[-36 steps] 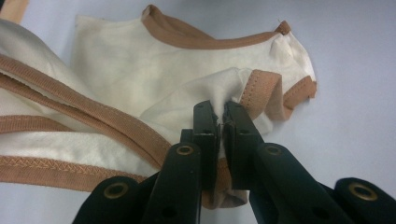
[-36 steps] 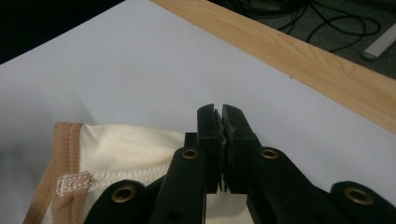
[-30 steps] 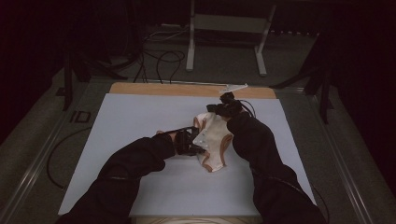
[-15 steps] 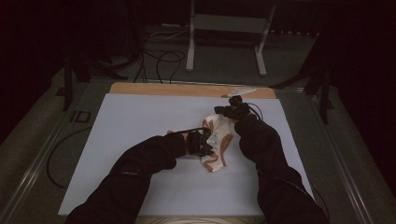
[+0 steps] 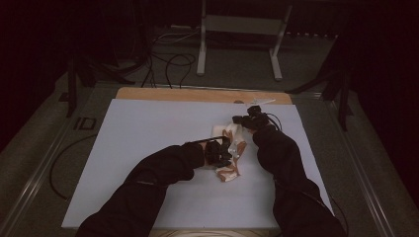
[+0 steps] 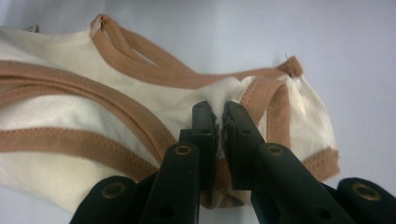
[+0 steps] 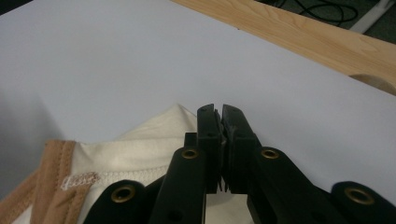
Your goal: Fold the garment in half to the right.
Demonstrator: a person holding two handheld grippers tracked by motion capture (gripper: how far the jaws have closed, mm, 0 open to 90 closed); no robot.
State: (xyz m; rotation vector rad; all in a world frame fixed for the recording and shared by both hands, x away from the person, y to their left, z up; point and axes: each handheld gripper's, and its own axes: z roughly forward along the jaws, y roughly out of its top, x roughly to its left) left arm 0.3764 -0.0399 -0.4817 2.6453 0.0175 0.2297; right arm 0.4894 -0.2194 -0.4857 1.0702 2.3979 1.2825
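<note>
A small cream garment [image 5: 228, 172] with tan trim lies crumpled on the white sheet [image 5: 148, 128], right of centre. My left gripper [image 5: 225, 150] sits at its near side, shut on a pinch of cream fabric; in the left gripper view the jaws [image 6: 220, 109] clamp a fold of the garment [image 6: 70, 112] between tan bands. My right gripper [image 5: 247, 120] holds the far end. In the right gripper view its jaws [image 7: 218, 112] are pressed together over the cream edge of the garment [image 7: 140, 149], with a sliver of cloth between them.
A wooden strip [image 5: 173, 94] runs along the sheet's far edge, close behind the right gripper [image 7: 303, 37]. Beyond the table are a metal stand [image 5: 237, 39] and floor cables [image 5: 168, 59]. The table's grey rim [image 5: 49, 163] borders the sheet on the left.
The left gripper has moved right with its fold of cloth, bunching the garment narrower. The right gripper has shifted slightly right and nearer, still holding the far end.
</note>
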